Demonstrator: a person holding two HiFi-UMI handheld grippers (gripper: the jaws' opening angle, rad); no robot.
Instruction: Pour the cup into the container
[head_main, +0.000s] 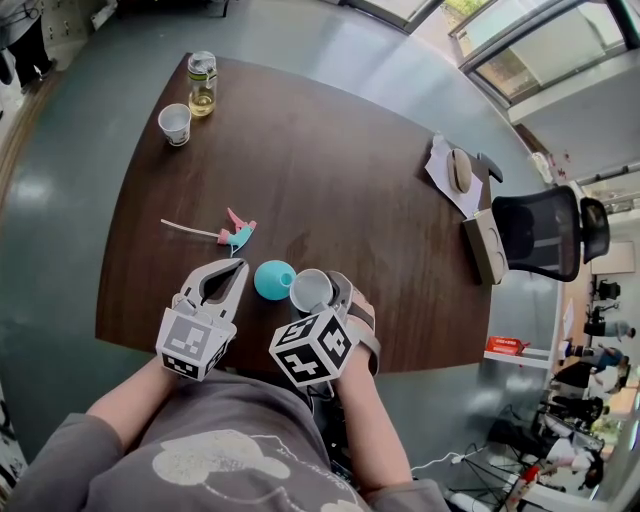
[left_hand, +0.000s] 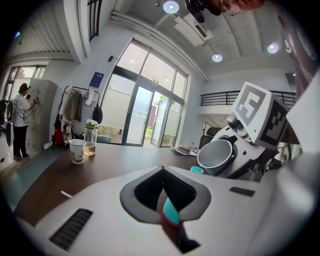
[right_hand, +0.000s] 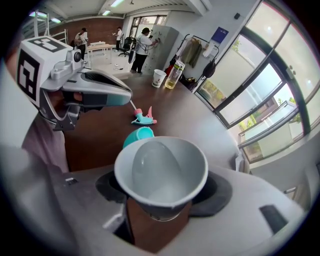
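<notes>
Jaws of the right gripper (head_main: 322, 297) are clamped on the lower body of the grey cup (right_hand: 160, 172), one on each side. The cup is held above the near edge of the table (head_main: 330, 170), roughly midway along it. It is tipped over, with its mouth turned toward the teal container (head_main: 273, 280), which stands on the table just beside it on the left. No view shows clearly whether the cup's rim touches the container. In the right gripper view the cup's pale inside faces the camera and the rounded teal container shows just past its rim. The left gripper (head_main: 240, 268) is to the left of the container, also over the near edge. Its tongs are closed, tip meeting tip, and they grip nothing. Just beyond its tips a small pink and teal toy (head_main: 238, 236) lies on the table, with a thin white stick running from it toward the left edge. Part of the toy shows through the gap behind the closed tips in the left gripper view. At the far left corner a paper cup (head_main: 174, 123) stands beside a clear bottle (head_main: 202, 83) holding yellowish liquid. Near the right edge a computer mouse (head_main: 459, 170) rests on a sheet of paper. A black mesh chair (head_main: 540, 232) stands off that same edge.
</notes>
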